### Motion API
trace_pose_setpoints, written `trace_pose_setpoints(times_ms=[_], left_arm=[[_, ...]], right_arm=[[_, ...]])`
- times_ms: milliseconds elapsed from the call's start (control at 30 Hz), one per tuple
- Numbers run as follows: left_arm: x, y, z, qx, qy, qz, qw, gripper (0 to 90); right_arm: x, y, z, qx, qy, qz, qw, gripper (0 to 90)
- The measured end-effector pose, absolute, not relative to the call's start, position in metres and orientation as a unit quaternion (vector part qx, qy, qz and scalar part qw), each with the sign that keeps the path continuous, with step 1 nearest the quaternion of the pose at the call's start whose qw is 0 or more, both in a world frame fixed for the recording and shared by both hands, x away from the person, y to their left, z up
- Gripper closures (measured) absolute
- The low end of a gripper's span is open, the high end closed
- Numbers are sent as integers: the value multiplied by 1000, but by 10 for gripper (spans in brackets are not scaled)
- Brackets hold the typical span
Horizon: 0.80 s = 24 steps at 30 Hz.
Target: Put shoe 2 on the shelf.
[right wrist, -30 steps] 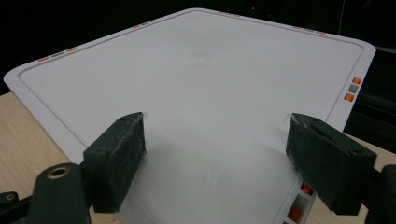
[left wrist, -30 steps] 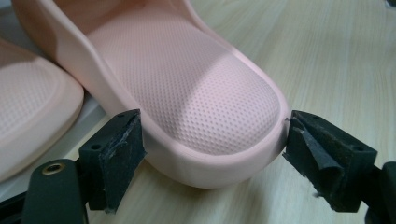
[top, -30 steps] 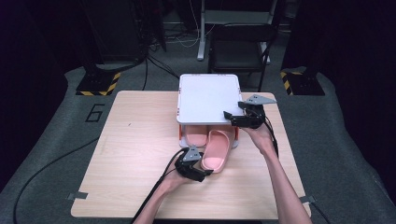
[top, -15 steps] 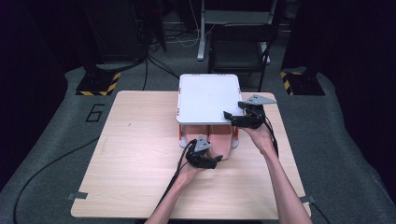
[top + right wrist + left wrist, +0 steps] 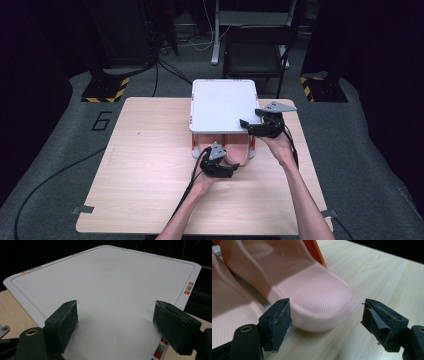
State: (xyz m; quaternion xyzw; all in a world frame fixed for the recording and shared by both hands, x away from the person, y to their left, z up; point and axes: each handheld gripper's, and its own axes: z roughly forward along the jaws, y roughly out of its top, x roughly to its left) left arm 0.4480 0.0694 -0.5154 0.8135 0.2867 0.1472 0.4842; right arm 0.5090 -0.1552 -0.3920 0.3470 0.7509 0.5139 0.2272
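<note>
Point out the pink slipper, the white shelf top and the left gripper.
pink slipper (image 5: 312,297), left gripper view, on its textured footbed near the rounded end.
white shelf top (image 5: 222,105), high view, on the middle of the flat panel.
left gripper (image 5: 235,172), high view, between its fingertips.

Two pink slippers (image 5: 312,297) lie flat, side by side, under the white-topped box (image 5: 222,105).
</note>
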Motion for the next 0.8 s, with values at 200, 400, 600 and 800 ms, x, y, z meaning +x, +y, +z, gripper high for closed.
trace_pose_setpoints(times_ms=[200, 400, 600, 800], left_arm=[[454, 66, -517, 814, 293, 169, 472, 268], [461, 56, -515, 815, 302, 185, 459, 269], [468, 51, -516, 807, 320, 203, 454, 289], [474, 48, -516, 807, 322, 219, 445, 301]], right_arm=[[509, -153, -392, 349, 747, 517, 229, 195], [509, -154, -392, 349, 748, 516, 229, 195], [509, -154, -392, 349, 748, 517, 229, 195], [509, -153, -392, 350, 748, 516, 229, 195]])
